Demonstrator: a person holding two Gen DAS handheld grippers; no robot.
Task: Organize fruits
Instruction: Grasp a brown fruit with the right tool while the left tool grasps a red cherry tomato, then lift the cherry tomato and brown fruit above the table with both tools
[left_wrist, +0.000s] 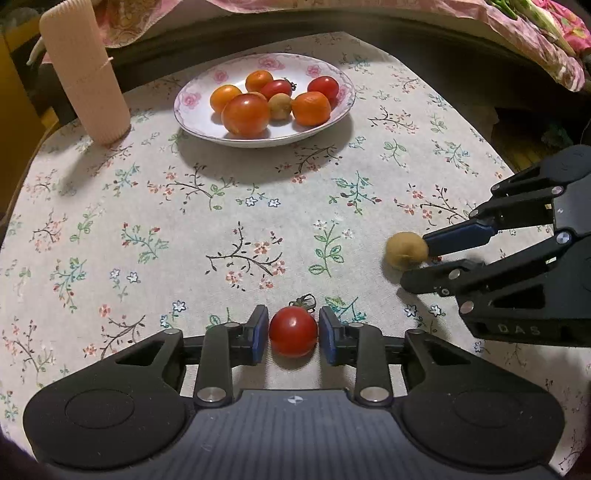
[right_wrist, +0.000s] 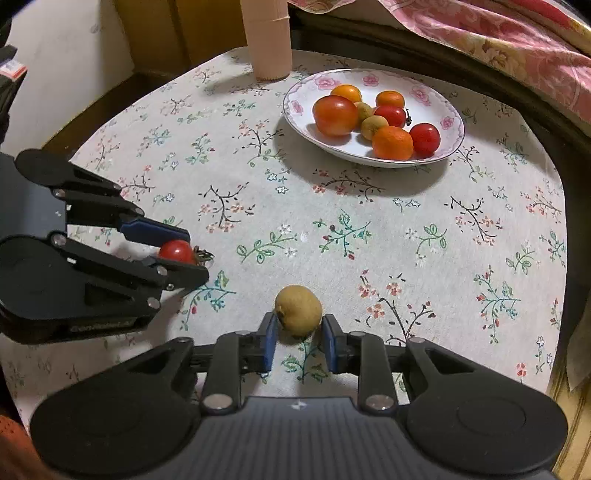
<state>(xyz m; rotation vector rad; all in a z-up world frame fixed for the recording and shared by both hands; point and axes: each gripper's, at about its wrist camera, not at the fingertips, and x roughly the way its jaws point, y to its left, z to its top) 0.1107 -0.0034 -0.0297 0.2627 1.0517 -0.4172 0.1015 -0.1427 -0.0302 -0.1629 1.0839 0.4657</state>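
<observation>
We see a round bench (left_wrist: 110, 229) under a matte cloth printed with small flower sprigs. At its far side a glossy shallow plate (left_wrist: 192, 99) with pink roses holds smooth tomatoes, dimpled oranges and small tan fruits. Far left stands a ribbed, peach-coloured cylinder (left_wrist: 83, 74). Near us, the left gripper (left_wrist: 293, 334) has its jaws clamped on a shiny red cherry tomato (left_wrist: 293, 331). The right gripper (right_wrist: 299, 334) has its jaws slightly apart around a rough tan fruit (right_wrist: 298, 310); its casing reads "DAS".
</observation>
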